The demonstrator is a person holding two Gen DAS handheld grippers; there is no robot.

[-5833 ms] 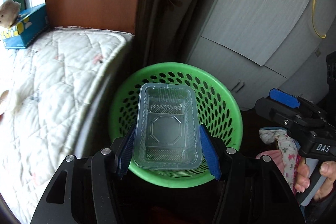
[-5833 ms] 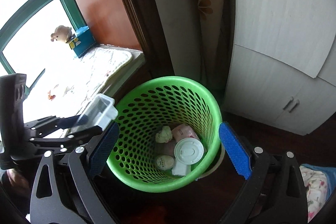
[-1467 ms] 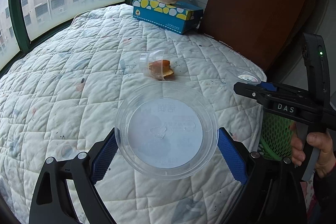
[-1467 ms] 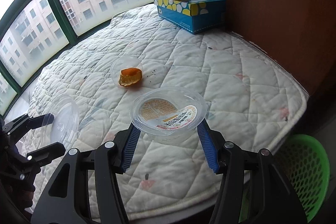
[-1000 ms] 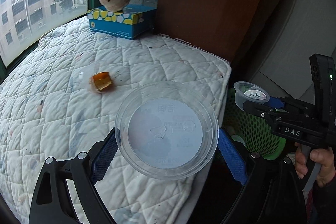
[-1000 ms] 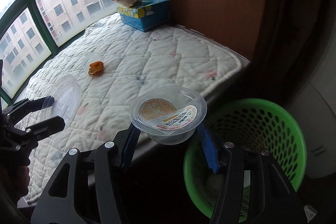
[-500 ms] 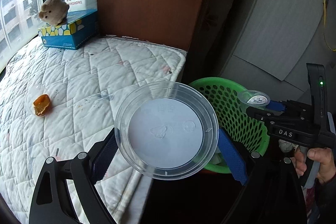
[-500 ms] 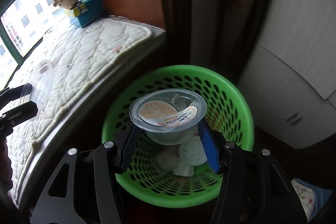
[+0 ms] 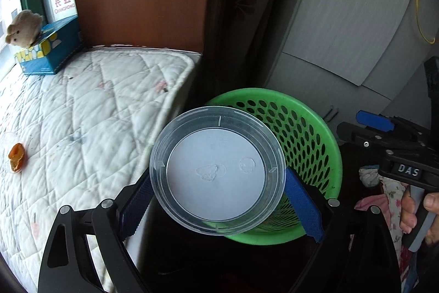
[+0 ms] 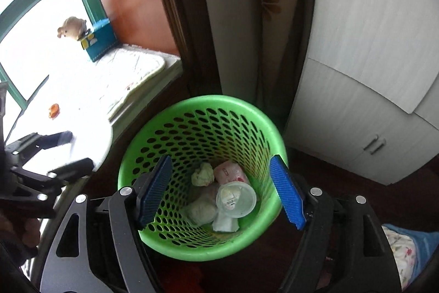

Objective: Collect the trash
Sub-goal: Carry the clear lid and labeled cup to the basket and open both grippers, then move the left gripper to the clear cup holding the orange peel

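Observation:
My left gripper (image 9: 218, 191) is shut on a clear round plastic lid (image 9: 216, 169) and holds it at the near left rim of the green perforated trash basket (image 9: 312, 133). My right gripper (image 10: 219, 188) is open and empty above the basket (image 10: 170, 125). The clear cup with a printed label (image 10: 236, 198) lies inside the basket on crumpled wrappers and tissue (image 10: 203, 173). An orange peel (image 9: 17, 157) in a clear shell lies on the white quilted mattress (image 9: 82, 106); it also shows in the right wrist view (image 10: 53, 109).
A blue tissue box (image 9: 48, 51) with a plush toy (image 9: 23, 28) stands at the mattress's far end by the window. Grey cabinet doors (image 10: 365, 73) and a dark door frame (image 10: 200, 18) stand behind the basket. Floral cloth (image 9: 389, 191) lies at the right.
My right gripper opened and the labelled cup dropped into the basket. My left gripper swung right with the lid, from over the mattress to the basket's rim.

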